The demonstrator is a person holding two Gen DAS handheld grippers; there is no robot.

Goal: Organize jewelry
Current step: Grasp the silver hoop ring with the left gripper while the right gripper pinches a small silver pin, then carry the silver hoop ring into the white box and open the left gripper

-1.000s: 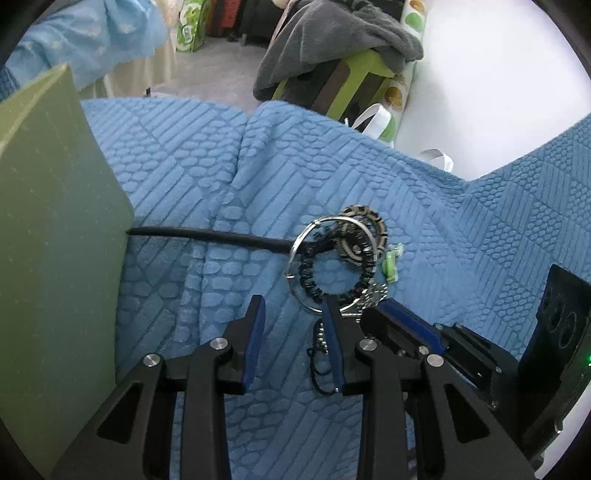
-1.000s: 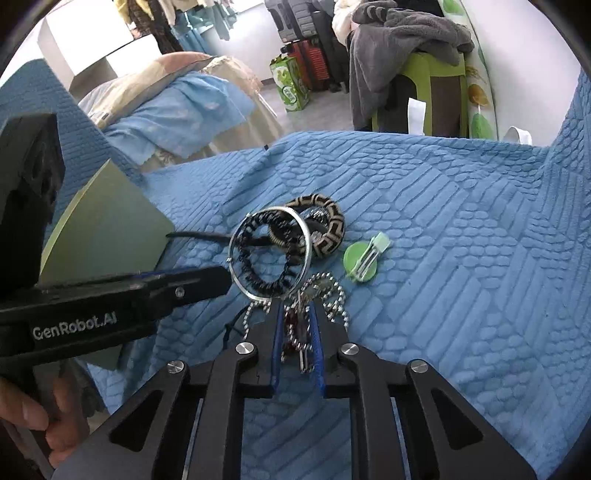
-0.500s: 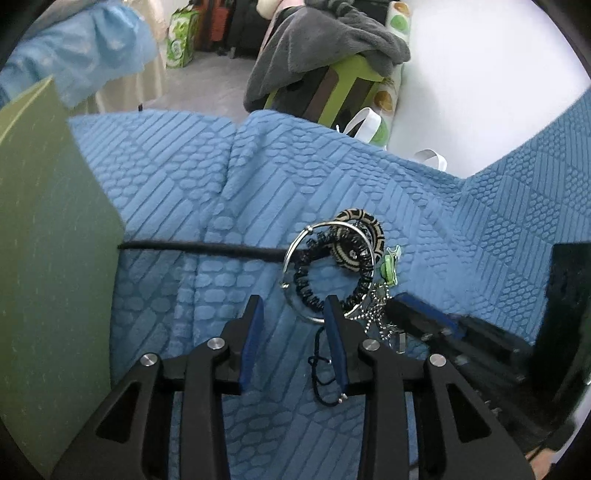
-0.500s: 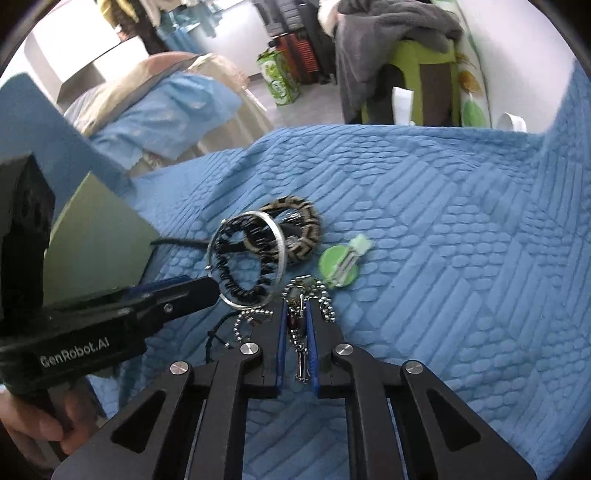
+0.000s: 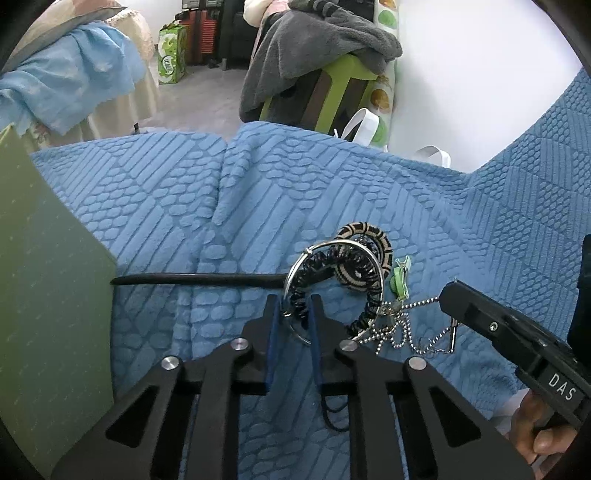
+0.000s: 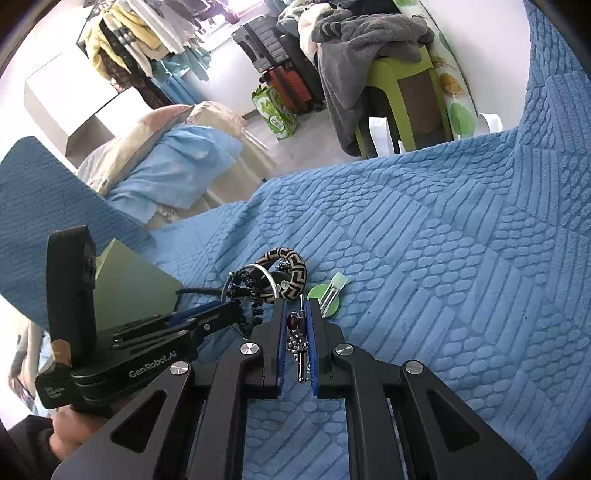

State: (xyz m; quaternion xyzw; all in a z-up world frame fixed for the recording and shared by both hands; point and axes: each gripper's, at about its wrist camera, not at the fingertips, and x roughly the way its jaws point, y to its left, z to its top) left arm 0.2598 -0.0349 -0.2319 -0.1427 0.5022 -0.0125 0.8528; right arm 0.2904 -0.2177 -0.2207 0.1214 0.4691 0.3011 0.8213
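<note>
You work over a blue quilted cover [image 5: 332, 192]. Far behind it you see a grey floor [image 5: 199, 110], a white wall [image 5: 480, 74] at right, and a green stool [image 6: 399, 96] under grey cloth [image 6: 354, 40].

place: home bedroom | evidence: blue quilted bedspread [image 6: 424, 258]; beyond it a clothes rack [image 6: 147, 33], suitcases [image 6: 284, 79], towel-draped green stool [image 6: 399, 85]

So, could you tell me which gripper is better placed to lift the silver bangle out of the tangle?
Left, probably. The left gripper has just closed around the silver bangle and black coil. The right gripper is already shut on the ball chain, beside the pile.
</note>
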